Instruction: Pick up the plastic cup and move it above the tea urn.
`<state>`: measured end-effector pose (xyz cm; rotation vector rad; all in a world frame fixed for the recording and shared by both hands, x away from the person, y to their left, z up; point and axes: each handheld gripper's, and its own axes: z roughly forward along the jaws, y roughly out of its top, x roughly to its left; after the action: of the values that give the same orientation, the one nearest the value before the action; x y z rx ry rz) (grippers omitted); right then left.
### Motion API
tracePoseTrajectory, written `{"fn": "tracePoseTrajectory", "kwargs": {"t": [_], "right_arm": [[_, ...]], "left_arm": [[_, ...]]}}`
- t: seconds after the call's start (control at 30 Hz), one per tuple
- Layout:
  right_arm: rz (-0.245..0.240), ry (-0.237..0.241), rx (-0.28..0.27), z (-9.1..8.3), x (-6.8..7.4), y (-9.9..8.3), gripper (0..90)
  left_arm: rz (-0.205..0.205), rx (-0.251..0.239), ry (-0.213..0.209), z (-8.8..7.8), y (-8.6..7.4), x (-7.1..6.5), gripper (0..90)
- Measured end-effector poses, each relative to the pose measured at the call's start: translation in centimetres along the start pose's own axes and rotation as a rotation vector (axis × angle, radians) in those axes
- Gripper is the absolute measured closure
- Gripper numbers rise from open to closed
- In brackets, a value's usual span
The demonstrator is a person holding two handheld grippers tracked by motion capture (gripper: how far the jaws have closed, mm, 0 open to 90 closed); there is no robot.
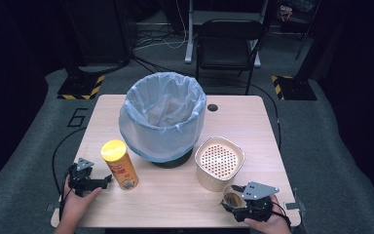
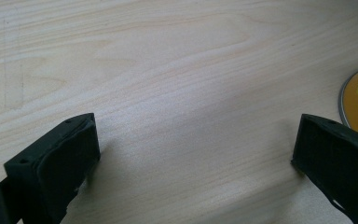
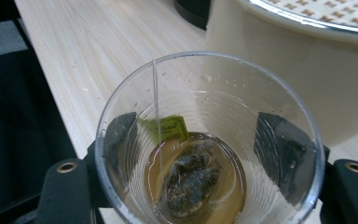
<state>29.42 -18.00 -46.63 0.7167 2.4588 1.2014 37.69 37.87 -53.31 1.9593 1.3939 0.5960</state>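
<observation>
A clear plastic cup [image 3: 205,63] with a little brown tea and a used tea bag [image 3: 191,179] sits between the jaws of my right gripper [image 3: 205,140]. Both pads press its walls from either side, so the gripper is shut on it. In the high view this cup [image 1: 233,194] and the right gripper [image 1: 234,204] are near the table's front right edge. My left gripper [image 1: 104,181] lies at the front left, jaws wide open over bare wood [image 2: 196,149]. It points toward a yellow-lidded chips can [image 1: 120,165] that stands upright just to its right.
A bin lined with a pale blue bag [image 1: 161,117] stands at the table's middle back. A cream container with a perforated lid [image 1: 219,163] sits right behind the cup. The wooden table [image 1: 175,195] has its front edge close to both hands. A black chair [image 1: 229,39] stands beyond it.
</observation>
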Motion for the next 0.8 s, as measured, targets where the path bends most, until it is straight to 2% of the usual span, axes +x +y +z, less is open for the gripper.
{"fn": "tracePoseTrajectory", "kwargs": {"t": [0.13, 0.3, 0.43, 0.63, 0.7, 0.8], "right_arm": [[-0.002, -0.015, 0.001, -0.2, 0.0, 0.0, 30.0], [0.008, 0.009, -0.007, -0.6, -0.3, 0.0, 31.7], [-0.005, 0.004, 0.003, -1.1, -0.6, -0.1, 33.0], [-0.017, -0.019, 0.017, -2.2, -1.1, 0.0, 34.5], [-0.038, -0.033, 0.022, -3.3, -1.8, 0.3, 35.0], [-0.040, -0.044, 0.028, -3.8, -2.3, 0.4, 35.5]], "left_arm": [[-0.004, -0.004, -0.002, 0.0, 0.0, 0.0, 0.3], [-0.004, -0.004, -0.002, 0.0, 0.0, 0.0, 0.4], [-0.005, -0.005, -0.002, 0.0, 0.0, 0.0, 0.3], [-0.005, -0.004, -0.002, 0.0, 0.0, 0.0, 0.4], [-0.003, -0.003, -0.002, 0.0, 0.0, 0.0, 0.3], [-0.004, -0.003, -0.002, 0.0, 0.0, 0.0, 0.3]]}}
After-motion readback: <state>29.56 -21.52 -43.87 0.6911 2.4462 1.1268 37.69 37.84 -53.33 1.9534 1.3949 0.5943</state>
